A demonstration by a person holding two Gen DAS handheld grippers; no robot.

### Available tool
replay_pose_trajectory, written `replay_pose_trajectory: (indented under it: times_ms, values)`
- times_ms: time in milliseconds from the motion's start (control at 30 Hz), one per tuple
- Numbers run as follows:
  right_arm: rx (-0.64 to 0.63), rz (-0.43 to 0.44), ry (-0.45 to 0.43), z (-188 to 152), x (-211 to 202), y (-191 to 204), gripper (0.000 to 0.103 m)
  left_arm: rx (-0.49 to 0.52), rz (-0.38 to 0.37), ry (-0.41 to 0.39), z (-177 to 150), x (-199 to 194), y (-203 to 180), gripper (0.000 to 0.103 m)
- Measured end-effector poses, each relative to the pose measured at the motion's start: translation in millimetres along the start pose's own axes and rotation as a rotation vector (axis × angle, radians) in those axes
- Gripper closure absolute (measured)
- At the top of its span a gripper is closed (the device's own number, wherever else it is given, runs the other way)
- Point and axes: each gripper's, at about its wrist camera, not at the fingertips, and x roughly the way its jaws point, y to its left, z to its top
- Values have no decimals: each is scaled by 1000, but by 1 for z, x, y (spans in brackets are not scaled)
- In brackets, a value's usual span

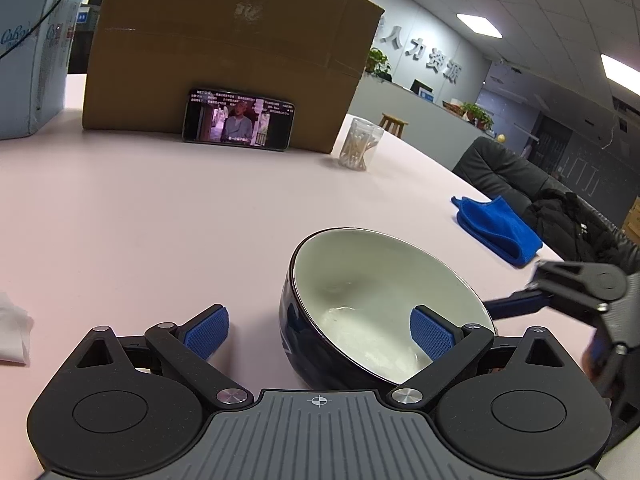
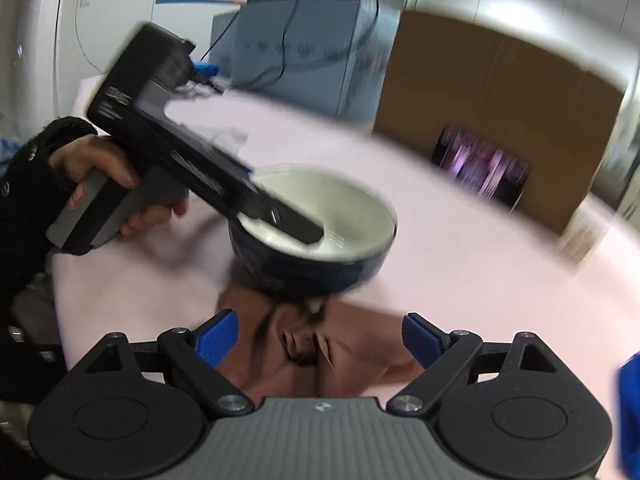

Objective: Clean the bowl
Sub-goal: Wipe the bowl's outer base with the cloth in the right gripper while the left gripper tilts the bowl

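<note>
A dark blue bowl (image 1: 360, 304) with a white inside stands on the pink table (image 1: 160, 220). My left gripper (image 1: 320, 336) is open and straddles the bowl's near wall: its right pad (image 1: 432, 338) is inside the bowl, its left pad (image 1: 208, 332) outside. In the blurred right wrist view the bowl (image 2: 316, 236) sits ahead, with the left gripper (image 2: 280, 220) reaching over its rim. My right gripper (image 2: 320, 340) is open and empty, low at the table edge. A folded blue cloth (image 1: 496, 228) lies on the table to the right of the bowl.
A cardboard box (image 1: 224, 52) stands at the back with a phone (image 1: 239, 120) leaning on it. A clear jar of cotton swabs (image 1: 358, 144) is right of the box. A white tissue (image 1: 12, 332) lies at the left edge. A dark chair with a jacket (image 1: 560, 216) is beyond the table.
</note>
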Motion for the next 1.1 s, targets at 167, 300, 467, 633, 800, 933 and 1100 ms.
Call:
replay_pose_trajectory:
  times_ms: [167, 300, 467, 633, 800, 933, 1100]
  values:
    - [24, 59, -31, -8, 0, -12, 32, -7, -8, 0, 0, 0, 2, 3]
    - [-22, 112, -50, -12, -8, -8, 68, 4, 2, 3, 0, -1, 0, 3]
    - [2, 217, -72, -16, -13, -13, 95, 14, 10, 8, 0, 1, -1, 3]
    - [201, 263, -136, -19, -20, -67, 95, 16, 11, 4, -1, 0, -2, 3]
    - [299, 355, -148, -7, -2, -111, 94, 0, -8, 2, -1, 0, 1, 2]
    - [280, 458, -98, 6, 29, -127, 94, -42, -42, -12, -1, -2, 8, 1]
    - [337, 587, -86, -3, 48, -141, 94, -88, -80, -24, -1, -3, 16, 0]
